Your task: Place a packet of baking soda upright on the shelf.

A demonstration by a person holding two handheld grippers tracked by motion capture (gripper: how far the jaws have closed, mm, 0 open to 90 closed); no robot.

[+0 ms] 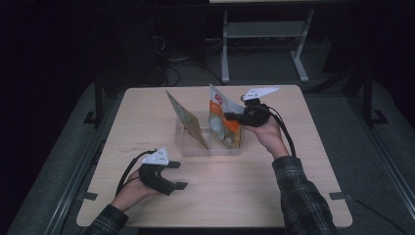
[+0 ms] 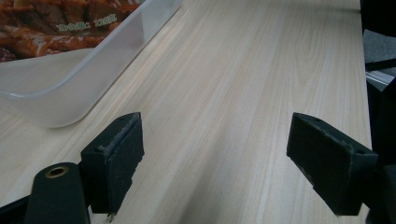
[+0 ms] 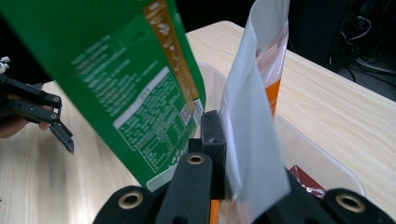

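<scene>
Nearest the lens at lower left of the high view: left hand-held gripper, jaws spread wide, nothing between them, hovering over bare counter, probably parked clear while the other hand works. Clear plastic bin just up and right of it, near but apart; one corner also at upper left of the left gripper view.

Right hand-held gripper, centre right of the high view, clenched on the white-and-orange pouch, pinching the upper edge so the pouch stands upright inside the bin. Likely held high to steer it in without crumpling. Green pouch leaning in the bin's left part, just left of the gripped one, apparently propped on the wall.
</scene>
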